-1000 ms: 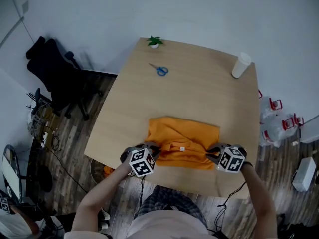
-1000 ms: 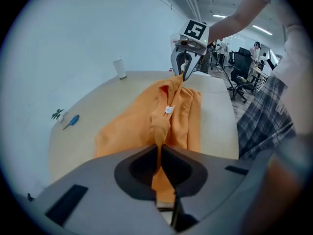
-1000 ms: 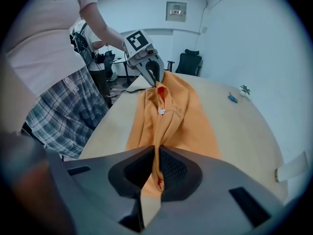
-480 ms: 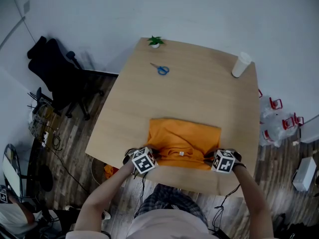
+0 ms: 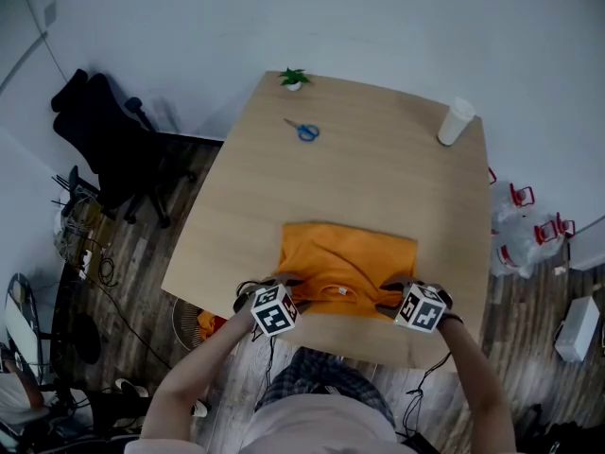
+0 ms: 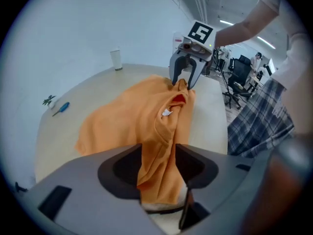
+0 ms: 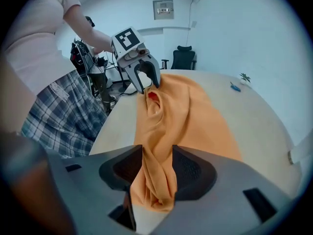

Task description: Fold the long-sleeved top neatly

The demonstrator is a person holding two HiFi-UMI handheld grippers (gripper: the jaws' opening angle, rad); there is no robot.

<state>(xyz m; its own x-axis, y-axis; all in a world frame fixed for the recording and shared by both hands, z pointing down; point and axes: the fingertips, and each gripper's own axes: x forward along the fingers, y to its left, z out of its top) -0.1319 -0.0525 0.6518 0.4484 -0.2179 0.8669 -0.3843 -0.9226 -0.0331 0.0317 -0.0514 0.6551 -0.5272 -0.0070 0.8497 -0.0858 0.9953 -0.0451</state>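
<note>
We loosen our hold on a nearly folded top

Our left gripper (image 6: pixel 159 166) and right gripper (image 7: pixel 157 169) have just been opening; jaws spread, the near edge of the orange top (image 5: pixel 346 259) slack between them; it lies as a compact rectangle at the table's (image 5: pixel 378 173) near side, perhaps one fold left; beyond, blue scissors (image 5: pixel 304 131), a white cup (image 5: pixel 457 122), a small plant (image 5: pixel 294 79); a black chair (image 5: pixel 102 138) on dark planks.

The top (image 5: pixel 348 270) is orange cloth, matt and soft, with many creases. The bench (image 5: pixel 378 178) is pale wood, smooth and almost matt. The cup (image 5: pixel 456 121) looks like white paper. The scissors (image 5: pixel 304 131) have blue plastic handles. The floor (image 5: pixel 142 253) is dark wood planks.
</note>
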